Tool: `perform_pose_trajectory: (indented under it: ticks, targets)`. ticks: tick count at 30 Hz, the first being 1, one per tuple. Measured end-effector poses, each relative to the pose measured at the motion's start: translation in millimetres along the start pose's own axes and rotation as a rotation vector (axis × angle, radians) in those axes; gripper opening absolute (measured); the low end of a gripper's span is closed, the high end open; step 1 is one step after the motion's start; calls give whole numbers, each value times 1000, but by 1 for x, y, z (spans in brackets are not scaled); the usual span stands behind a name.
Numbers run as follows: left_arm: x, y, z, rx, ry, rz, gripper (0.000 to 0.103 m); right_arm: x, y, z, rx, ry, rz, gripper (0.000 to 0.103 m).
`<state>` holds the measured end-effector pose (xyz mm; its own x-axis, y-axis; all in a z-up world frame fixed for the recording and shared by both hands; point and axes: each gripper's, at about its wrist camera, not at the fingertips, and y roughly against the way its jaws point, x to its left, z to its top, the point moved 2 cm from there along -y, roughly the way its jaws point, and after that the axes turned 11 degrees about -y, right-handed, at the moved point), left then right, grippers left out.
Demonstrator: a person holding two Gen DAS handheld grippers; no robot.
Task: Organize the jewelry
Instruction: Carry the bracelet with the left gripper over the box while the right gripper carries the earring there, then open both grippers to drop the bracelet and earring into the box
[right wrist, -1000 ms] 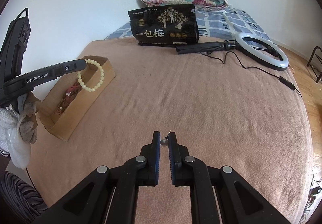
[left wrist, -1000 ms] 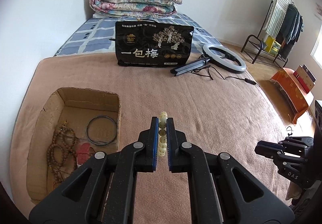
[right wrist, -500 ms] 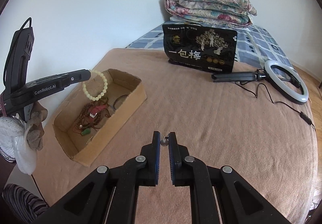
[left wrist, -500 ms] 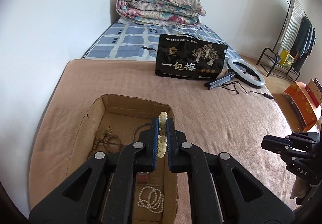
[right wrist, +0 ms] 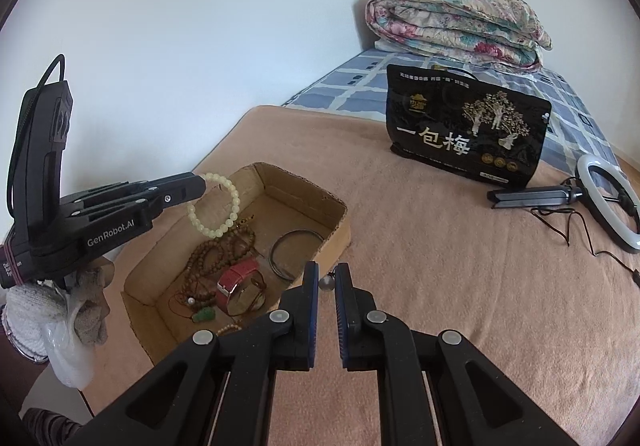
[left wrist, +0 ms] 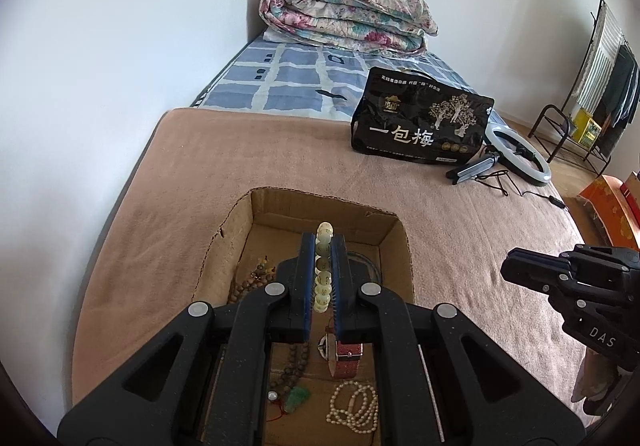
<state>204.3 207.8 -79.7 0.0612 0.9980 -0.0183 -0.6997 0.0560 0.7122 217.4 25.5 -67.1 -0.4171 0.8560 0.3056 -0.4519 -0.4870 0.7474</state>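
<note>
My left gripper (left wrist: 323,246) is shut on a pale yellow-green bead bracelet (left wrist: 323,270) and hangs above the open cardboard box (left wrist: 394,242). Seen from the right wrist, the bead bracelet (right wrist: 216,209) dangles from the left gripper (right wrist: 198,183) over the box (right wrist: 332,242). My right gripper (right wrist: 327,280) is shut on a small grey bead earring (right wrist: 327,283) just right of the box's near corner. Inside the box lie brown prayer beads (right wrist: 208,258), a red-strapped watch (right wrist: 240,282), a dark bangle (right wrist: 294,254), a green pendant (left wrist: 297,398) and a pearl bracelet (left wrist: 354,408).
The brown blanket (right wrist: 460,286) covers the bed. At the far side stand a black printed bag (right wrist: 466,129), a ring light with stand and cable (right wrist: 608,209) and a folded floral quilt (left wrist: 344,13). The white wall runs along the left. A clothes rack (left wrist: 600,85) stands far right.
Both grippers have swept left toward the box. The left one, still holding the bracelet, now hangs over the box's inside; the right one, with the earring, has come up to the box's corner.
</note>
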Motion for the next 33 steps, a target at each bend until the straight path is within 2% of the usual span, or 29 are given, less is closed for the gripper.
perform_pose_trajectory:
  ticks: [15,27,28,30,33]
  targets:
    - [20,-14,-1,11,25,22,5,34,-50,20,22,20,16,6]
    - [23,-17,-2,15,18,29,5,39,-62,26,30,24,21,7]
    - [22,-17,-3,15,14,32,5,40,-62,26,30,26,21,8]
    - [22,-17,-3,17,16,27,5,41,-63,27,26,30,19,21]
    - [22,-16,-3,16,20,33,5,43,-63,27,22,35,22,30]
